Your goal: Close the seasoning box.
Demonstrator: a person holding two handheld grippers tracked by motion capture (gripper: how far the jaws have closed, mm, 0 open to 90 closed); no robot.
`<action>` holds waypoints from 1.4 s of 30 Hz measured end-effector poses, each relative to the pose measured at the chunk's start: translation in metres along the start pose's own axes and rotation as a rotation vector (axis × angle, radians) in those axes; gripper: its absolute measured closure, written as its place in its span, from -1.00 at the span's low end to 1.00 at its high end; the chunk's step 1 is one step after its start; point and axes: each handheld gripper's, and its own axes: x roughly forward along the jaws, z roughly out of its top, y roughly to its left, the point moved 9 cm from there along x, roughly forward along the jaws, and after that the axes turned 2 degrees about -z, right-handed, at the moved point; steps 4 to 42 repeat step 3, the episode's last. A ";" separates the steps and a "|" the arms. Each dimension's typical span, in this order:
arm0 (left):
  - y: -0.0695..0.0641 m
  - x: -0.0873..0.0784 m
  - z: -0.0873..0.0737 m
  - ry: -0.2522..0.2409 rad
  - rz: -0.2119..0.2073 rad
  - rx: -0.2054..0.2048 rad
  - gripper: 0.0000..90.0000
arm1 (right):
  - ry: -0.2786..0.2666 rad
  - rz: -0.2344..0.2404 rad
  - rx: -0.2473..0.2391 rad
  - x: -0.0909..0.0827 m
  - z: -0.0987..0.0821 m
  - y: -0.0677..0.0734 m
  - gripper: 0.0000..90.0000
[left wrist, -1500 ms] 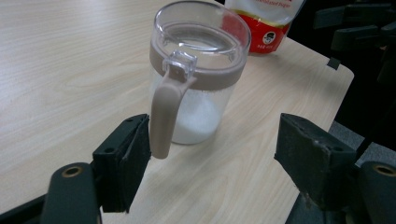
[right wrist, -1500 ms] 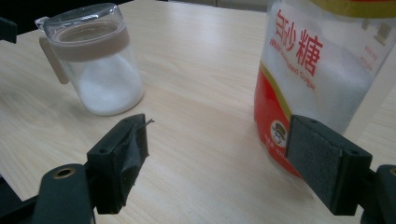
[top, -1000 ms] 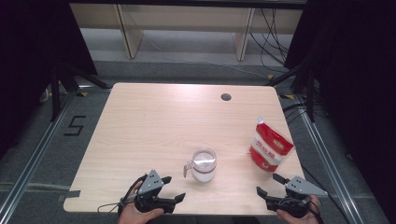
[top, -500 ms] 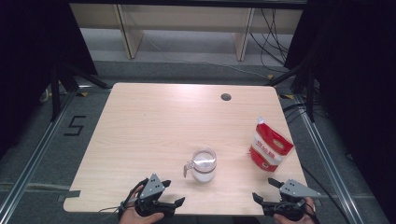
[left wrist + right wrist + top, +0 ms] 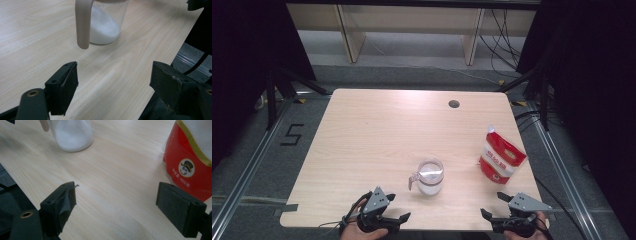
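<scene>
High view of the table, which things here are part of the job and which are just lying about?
Part of the job:
- clear jug with white powder, handle toward the left gripper
- red and white pouch, standing ahead of the right gripper
- both grippers, open and holding nothing

Just there:
- round cable hole in the table
- floor marking "5"

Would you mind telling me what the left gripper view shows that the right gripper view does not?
Left gripper view alone: the jug's beige handle seen full length, hanging free above the table, and the left gripper, jaws wide apart. Right gripper view alone: the red and white pouch with a cartoon face, and the right gripper, also wide open. Both share the clear jug of white powder and the pale wood table.
</scene>
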 end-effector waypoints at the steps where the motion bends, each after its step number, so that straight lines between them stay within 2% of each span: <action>1: 0.000 0.000 0.000 0.001 0.000 0.001 -0.53 | 0.003 0.000 0.005 0.000 0.000 0.000 -0.62; 2: 0.001 0.001 -0.001 0.005 0.000 0.007 -0.54 | 0.004 -0.002 0.013 0.000 -0.001 0.000 -0.63; 3: 0.003 0.002 -0.001 0.001 0.002 0.024 -0.56 | -0.007 -0.002 -0.026 0.001 0.001 -0.003 -0.63; 42: 0.003 0.002 -0.001 0.001 0.002 0.024 -0.56 | -0.007 -0.002 -0.026 0.001 0.001 -0.003 -0.63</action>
